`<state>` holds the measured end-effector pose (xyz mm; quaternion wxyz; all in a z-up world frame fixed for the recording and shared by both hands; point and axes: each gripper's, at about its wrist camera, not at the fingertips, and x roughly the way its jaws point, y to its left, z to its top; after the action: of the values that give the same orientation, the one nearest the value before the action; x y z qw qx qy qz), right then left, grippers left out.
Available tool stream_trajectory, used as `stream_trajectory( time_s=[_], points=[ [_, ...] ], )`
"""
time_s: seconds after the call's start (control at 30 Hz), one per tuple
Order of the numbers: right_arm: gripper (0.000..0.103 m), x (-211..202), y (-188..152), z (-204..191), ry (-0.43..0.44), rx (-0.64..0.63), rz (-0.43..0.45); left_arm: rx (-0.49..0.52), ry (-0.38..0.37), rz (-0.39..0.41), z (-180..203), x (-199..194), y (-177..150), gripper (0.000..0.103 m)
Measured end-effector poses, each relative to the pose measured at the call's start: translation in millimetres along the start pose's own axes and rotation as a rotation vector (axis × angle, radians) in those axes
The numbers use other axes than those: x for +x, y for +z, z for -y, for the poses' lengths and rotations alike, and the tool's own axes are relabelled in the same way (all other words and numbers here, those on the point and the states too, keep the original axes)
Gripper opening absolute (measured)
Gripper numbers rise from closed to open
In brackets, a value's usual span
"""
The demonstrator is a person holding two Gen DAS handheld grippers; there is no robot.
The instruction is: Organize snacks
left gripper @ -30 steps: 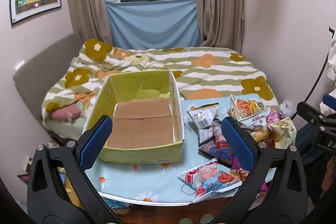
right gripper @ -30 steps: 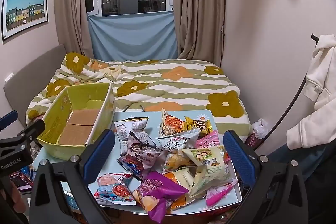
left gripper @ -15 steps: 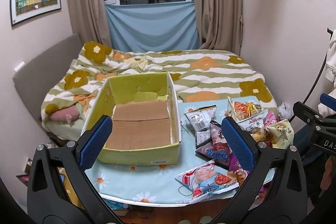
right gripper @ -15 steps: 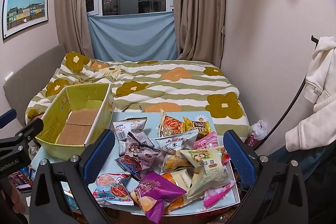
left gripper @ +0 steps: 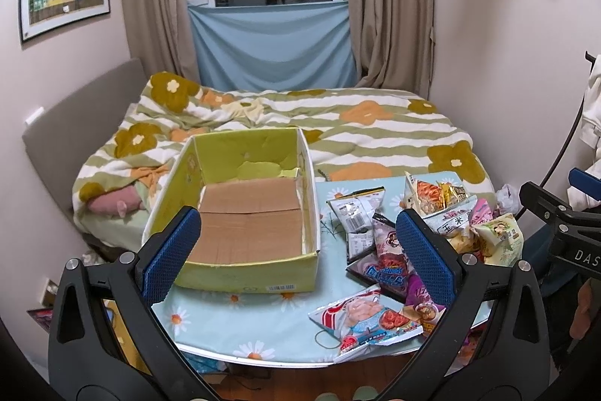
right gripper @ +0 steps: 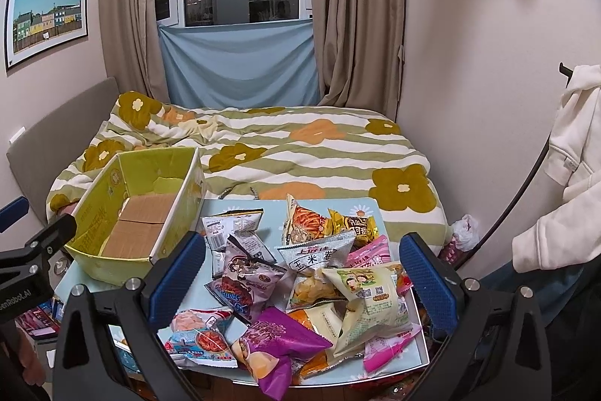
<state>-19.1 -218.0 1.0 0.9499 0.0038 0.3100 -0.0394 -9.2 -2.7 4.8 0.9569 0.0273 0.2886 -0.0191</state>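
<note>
While both spread wide and empty, left hand-held gripper frames yellow cardboard box, right hand-held gripper frames snack packets on desk.

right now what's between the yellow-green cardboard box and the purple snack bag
In the right wrist view, the red-and-blue snack packet lies between the yellow-green cardboard box and the purple snack bag.

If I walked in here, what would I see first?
Probably the bright heap of snack packets crowding the right half of the small daisy-print table, with a purple bag at the front edge. Next to it, on the left, sits a big yellow-green box with nothing in it yet. Behind them lies a bed with a flowery striped blanket.
</note>
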Motion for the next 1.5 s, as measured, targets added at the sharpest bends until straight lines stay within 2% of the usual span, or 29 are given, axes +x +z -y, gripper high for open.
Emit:
stream_trajectory(
  time_s=[1.5],
  points=[
    [0.103, 2.6, -4.3, 4.8, -0.004, 0.005, 0.008, 0.012, -0.009, 0.002, 5.7, -1.8, 0.4, 0.103]
  ],
)
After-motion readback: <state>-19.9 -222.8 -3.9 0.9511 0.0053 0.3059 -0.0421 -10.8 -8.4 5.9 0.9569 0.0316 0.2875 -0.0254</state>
